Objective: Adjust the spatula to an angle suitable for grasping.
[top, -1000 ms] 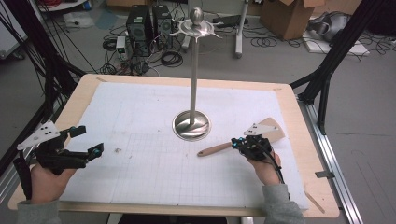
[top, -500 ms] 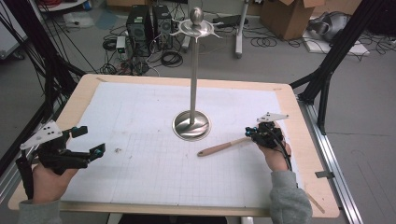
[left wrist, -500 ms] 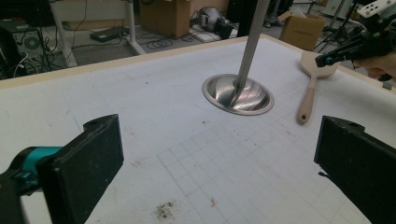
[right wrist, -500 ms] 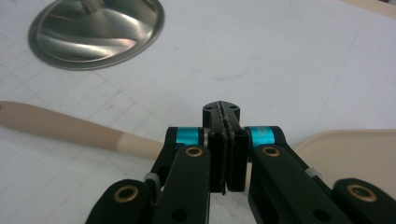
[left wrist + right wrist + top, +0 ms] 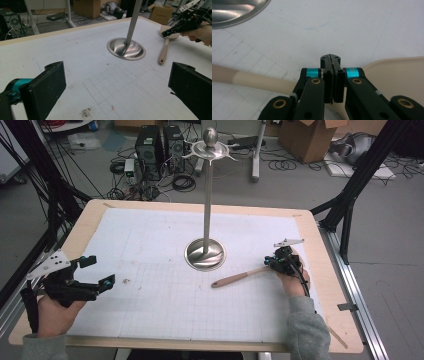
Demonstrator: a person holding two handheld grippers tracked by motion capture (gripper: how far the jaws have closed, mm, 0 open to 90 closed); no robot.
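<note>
Right gripper view looks down on the right gripper (image 5: 331,58) with its jaws pressed flat together and nothing between them. Its tips hang just over the spatula (image 5: 262,82) — where the thin handle meets the wide pale blade. The handle runs off to the gripper's left and the blade spreads to its right. Farther out, past the handle, sits the shiny round base of the metal stand (image 5: 205,254) on the white grid mat (image 5: 150,250). Far across the mat, the left gripper (image 5: 97,272) has its jaws wide apart — holding nothing.
</note>
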